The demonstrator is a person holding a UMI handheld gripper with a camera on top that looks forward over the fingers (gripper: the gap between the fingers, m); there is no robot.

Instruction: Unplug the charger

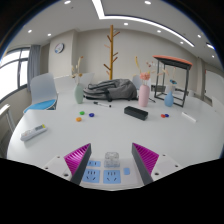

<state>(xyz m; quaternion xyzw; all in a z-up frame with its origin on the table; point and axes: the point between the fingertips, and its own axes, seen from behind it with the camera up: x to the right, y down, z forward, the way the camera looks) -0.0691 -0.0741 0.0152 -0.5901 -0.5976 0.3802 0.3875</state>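
A white power strip (108, 176) with blue socket faces lies on the white table between my two fingers. A small clear, whitish charger plug (111, 157) sits plugged into its far end. My gripper (112, 158) is open: the magenta pads (78, 158) stand wide apart on either side of the strip, and the charger stands between them with a gap at each side. Nothing is held.
Beyond the fingers the white table (60, 140) carries a black case (136, 113), a pink bottle (144, 95), a teal bottle (80, 93), a grey bag (108, 90), a remote (33, 132) and small pieces. A blue chair (43, 92) stands left, a wooden coat stand (112, 50) behind.
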